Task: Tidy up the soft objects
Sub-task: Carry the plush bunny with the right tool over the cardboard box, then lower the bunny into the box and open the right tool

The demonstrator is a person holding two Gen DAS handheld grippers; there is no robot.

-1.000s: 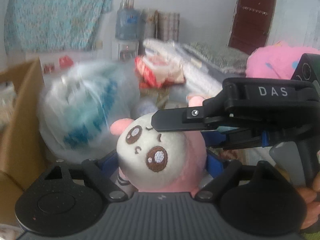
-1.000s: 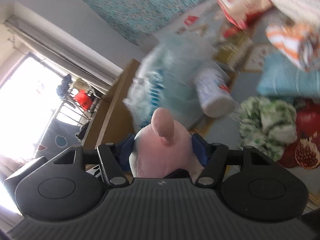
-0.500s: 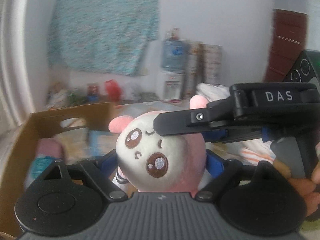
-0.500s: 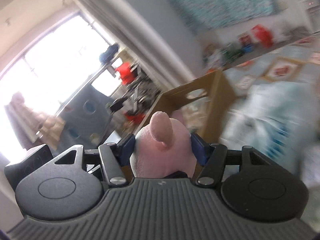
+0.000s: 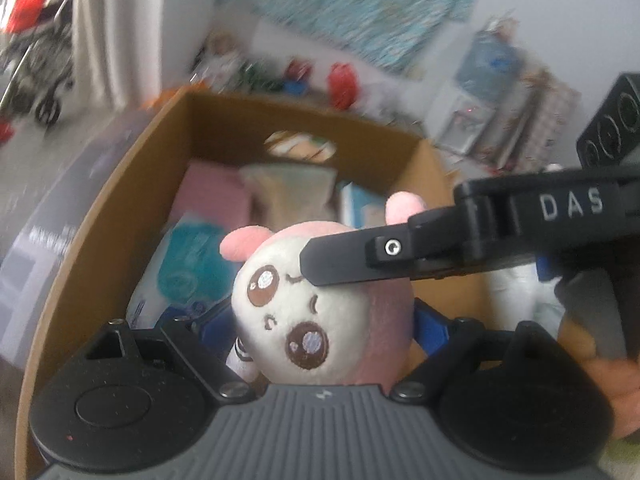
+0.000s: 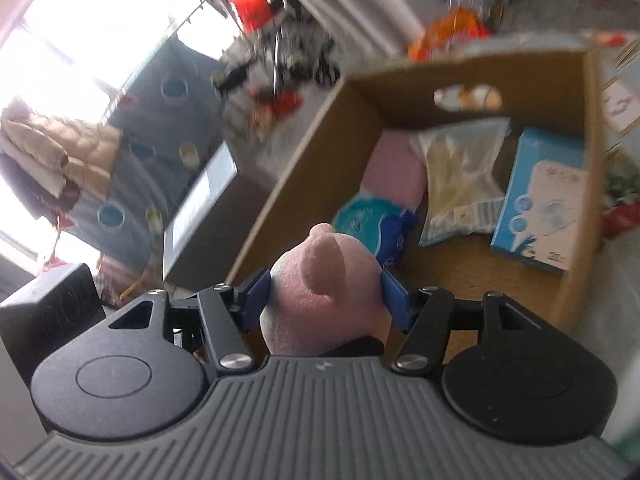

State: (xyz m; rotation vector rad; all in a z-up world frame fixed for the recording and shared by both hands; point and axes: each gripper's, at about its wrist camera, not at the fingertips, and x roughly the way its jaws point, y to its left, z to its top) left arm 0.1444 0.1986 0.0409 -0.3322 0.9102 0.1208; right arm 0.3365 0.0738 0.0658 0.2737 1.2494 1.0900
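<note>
A pink plush toy (image 5: pixel 320 312) with a white face and big brown eyes hangs between both grippers. My left gripper (image 5: pixel 320 326) is shut on its sides with the blue pads (image 5: pixel 430 326). My right gripper (image 6: pixel 326 296) grips the same plush (image 6: pixel 320 268) from behind, and one black finger (image 5: pixel 352 260) of it lies across the toy's forehead. Below and ahead stands an open cardboard box (image 5: pixel 100 216), also in the right wrist view as the box (image 6: pixel 304 160). The plush hovers over its near edge.
Inside the box lie a pink packet (image 6: pixel 396 168), a teal wipes pack (image 6: pixel 368 220), a clear bag (image 6: pixel 460 176) and a blue-white carton (image 6: pixel 544 208). A grey storage bin (image 6: pixel 200 208) stands left of the box. A person's hand (image 5: pixel 616 392) holds the right gripper's handle.
Both grippers have swung left together with the plush, away from the heap of bags and towels. The cardboard box now lies under and ahead of them. Both grips are unchanged.
</note>
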